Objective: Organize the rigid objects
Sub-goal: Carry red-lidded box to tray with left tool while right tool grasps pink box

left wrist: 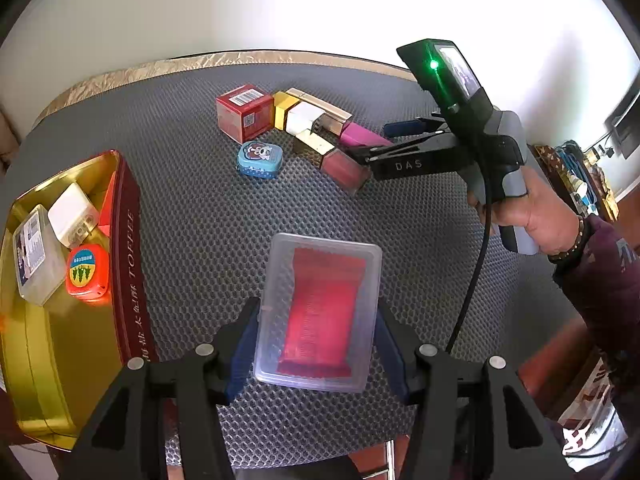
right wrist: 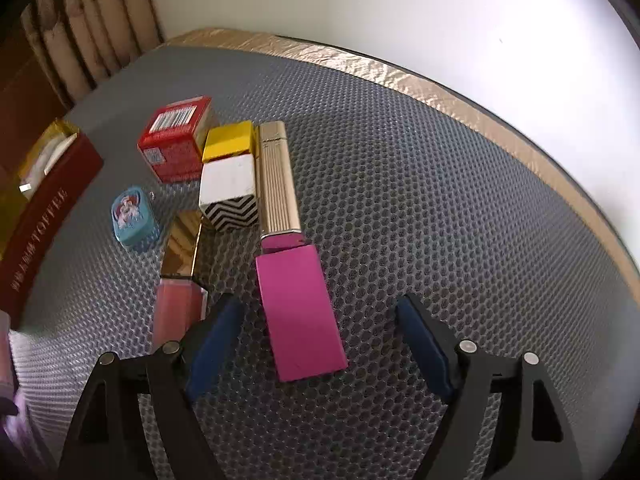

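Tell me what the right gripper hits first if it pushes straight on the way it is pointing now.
Most likely the magenta box: it lies on the mat between the open right gripper fingers, nearer the left pad. Depth is hard to judge.

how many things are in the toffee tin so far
3: a white charger toward the back, a clear labelled box at the left, an orange tape-like case in front. More may hide behind the wall.

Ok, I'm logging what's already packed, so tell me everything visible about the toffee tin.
The toffee tin is a lidless metal box, dark red outside with pale TOFFEE lettering, shiny gold inside. It sits upright at the grey mat's left edge. Inside lie a white charger, a clear plastic box and a small orange tin. Neither gripper touches it.
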A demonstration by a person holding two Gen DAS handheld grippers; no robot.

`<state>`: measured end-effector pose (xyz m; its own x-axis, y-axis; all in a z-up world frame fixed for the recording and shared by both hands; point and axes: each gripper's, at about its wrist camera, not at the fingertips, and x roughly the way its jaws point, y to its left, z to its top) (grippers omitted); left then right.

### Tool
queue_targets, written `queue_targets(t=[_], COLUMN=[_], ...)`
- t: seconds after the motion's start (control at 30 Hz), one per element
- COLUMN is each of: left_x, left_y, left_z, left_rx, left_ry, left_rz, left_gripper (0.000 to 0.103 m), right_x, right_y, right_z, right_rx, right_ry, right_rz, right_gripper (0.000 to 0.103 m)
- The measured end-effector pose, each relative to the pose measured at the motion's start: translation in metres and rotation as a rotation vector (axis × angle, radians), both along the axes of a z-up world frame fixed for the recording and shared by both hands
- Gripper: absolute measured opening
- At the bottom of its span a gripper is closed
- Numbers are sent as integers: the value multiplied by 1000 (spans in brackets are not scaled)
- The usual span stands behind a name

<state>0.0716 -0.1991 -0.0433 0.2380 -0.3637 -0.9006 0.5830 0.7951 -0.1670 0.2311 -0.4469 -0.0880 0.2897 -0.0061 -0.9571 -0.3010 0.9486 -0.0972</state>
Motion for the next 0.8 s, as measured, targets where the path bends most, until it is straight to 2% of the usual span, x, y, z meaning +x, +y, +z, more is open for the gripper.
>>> queue_targets(t=[0.03,0.07,0.1,0.27,0.47,0.67,0.8], left_x=[0,0,-1,-7,-8,6,23], left_y=[0,1,1,12,63,129,156], left_z=[0,0,2,19,44,46,33], left_rx=[-1,-2,-4,-24,-27,49,107], left_ry=[1,1,-1,-38,-98,-115,-120], left_rz=[2,7,10,39,160,319,364], left_gripper=[55,55,55,55,56,56,56], right_x=[0,0,0,-10,-40,-71,-85], right_y=[0,0,0,-2,-15,-22,-16], right_z=[2,4,6,12,37,58,64], right_rx=[1,-3,-3,-16,77,182,229], right_ry=[-4,-11,-10,-5,-37,-63,-68], right_rz=[-3,-4,-3,-20,-103,-186,-215], right_gripper=[54,44,27,27,27,27,27])
